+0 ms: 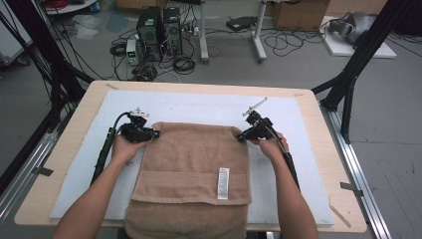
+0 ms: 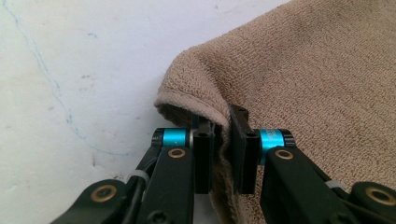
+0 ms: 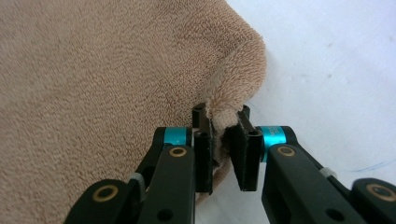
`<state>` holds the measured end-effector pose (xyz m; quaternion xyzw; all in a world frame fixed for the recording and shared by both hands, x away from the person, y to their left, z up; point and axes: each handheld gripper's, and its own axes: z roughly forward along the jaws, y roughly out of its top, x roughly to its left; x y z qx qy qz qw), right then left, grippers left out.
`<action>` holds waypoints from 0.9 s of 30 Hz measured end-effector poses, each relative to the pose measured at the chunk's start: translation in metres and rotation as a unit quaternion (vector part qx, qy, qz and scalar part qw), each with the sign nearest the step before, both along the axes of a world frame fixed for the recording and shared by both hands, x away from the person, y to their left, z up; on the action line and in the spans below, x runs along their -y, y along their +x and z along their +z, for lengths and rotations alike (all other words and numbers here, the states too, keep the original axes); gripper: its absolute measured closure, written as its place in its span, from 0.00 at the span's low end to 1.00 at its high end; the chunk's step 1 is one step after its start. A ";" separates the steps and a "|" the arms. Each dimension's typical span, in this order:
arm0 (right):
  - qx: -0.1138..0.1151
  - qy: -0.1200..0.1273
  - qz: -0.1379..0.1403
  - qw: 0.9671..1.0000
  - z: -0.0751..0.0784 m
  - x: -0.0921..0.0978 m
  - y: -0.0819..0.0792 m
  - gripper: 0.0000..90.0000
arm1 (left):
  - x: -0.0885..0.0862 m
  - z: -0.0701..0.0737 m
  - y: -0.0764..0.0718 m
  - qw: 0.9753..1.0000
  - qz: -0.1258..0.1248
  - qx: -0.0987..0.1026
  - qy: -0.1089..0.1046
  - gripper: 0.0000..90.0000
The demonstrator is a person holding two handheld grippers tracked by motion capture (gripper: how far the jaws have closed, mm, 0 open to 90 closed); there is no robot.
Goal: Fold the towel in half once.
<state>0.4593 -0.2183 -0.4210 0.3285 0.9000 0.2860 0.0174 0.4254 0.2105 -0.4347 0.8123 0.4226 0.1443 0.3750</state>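
Observation:
A tan towel (image 1: pixel 191 164) lies on the white mat, folded so its upper layer ends short of the near edge, with a white label (image 1: pixel 223 183) on that layer. My left gripper (image 1: pixel 154 134) is shut on the towel's far left corner (image 2: pixel 196 100), the cloth pinched between its jaws. At the far right corner (image 3: pixel 243 60), my right gripper (image 1: pixel 241 136) is shut on the bunched fabric. The towel's lower layer hangs over the table's near edge.
The white mat (image 1: pixel 199 107) covers most of the wooden table (image 1: pixel 74 129). Beyond the table's far edge are computer towers (image 1: pixel 159 30), cables and cardboard boxes on the floor. Black frame struts (image 1: pixel 358 59) stand at the right and left.

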 end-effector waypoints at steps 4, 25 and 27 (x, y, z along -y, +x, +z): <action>0.025 0.001 -0.019 0.999 0.011 0.001 0.003 0.90 | -0.003 0.008 0.000 0.999 0.018 0.027 -0.017 0.91; 0.109 0.032 -0.062 0.992 0.085 0.001 0.029 0.62 | -0.018 0.083 0.027 0.996 0.042 0.075 -0.019 0.72; 0.095 0.037 -0.066 0.993 0.078 0.005 0.027 0.57 | -0.022 0.077 0.022 0.997 0.041 0.067 -0.020 0.70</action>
